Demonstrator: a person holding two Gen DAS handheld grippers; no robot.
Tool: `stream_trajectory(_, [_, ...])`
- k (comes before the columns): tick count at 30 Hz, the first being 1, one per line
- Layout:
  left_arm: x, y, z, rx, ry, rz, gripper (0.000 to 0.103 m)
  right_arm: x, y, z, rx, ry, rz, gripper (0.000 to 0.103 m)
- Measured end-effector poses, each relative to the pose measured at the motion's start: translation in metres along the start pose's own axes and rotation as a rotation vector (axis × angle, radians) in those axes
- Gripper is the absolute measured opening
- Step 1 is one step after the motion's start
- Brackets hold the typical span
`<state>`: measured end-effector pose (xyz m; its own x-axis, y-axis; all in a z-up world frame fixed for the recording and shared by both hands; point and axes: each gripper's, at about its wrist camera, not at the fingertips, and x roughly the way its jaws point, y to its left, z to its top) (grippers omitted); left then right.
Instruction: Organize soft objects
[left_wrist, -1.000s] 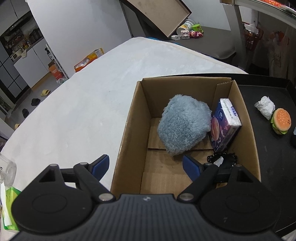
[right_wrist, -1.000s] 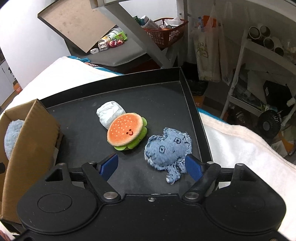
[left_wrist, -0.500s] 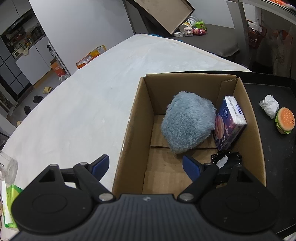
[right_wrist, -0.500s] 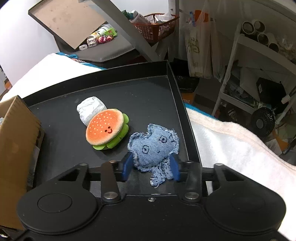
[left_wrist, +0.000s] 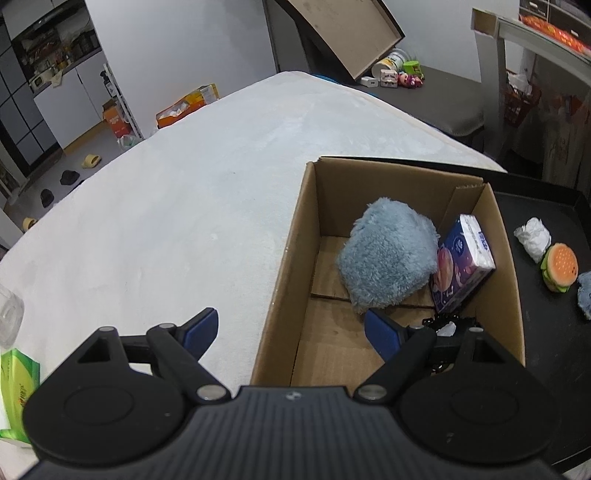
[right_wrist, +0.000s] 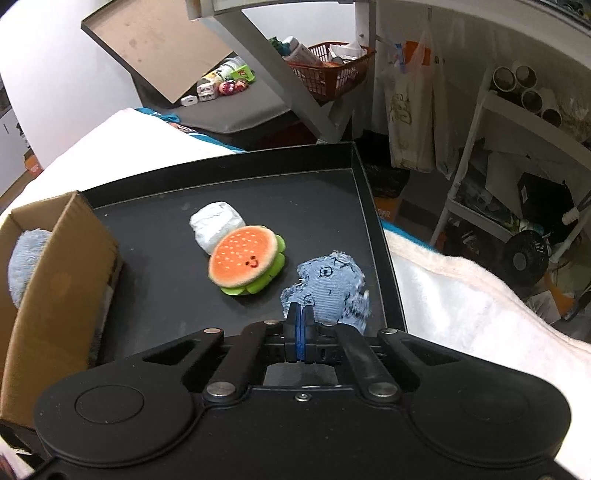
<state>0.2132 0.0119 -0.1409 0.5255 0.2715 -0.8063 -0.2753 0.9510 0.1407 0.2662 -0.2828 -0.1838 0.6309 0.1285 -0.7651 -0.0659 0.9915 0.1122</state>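
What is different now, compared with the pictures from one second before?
The right tool closed from wide open and now pinches the near edge of the frayed blue denim toy on the black tray. The left tool stayed open above the cardboard box; the orange plush burger did not move.

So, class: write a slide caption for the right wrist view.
Right tool shut on denim toy beside burger plush on black tray.
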Motion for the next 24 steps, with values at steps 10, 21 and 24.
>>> stream_trajectory(10, [-0.002,0.01,-0.001,-0.02,-0.007,-0.031,0.085,0.001,0.001,0.009,0.054,0.033,-0.013,0.018])
stream_trajectory(21, [0.003,0.0,0.0,0.006,0.002,-0.03,0.085,0.013,0.0,0.013,0.056,0.013,-0.056,0.055])
stream_trajectory(24, [0.004,-0.003,-0.001,0.015,0.006,-0.021,0.085,0.018,0.0,0.013,0.046,0.008,-0.06,0.06])
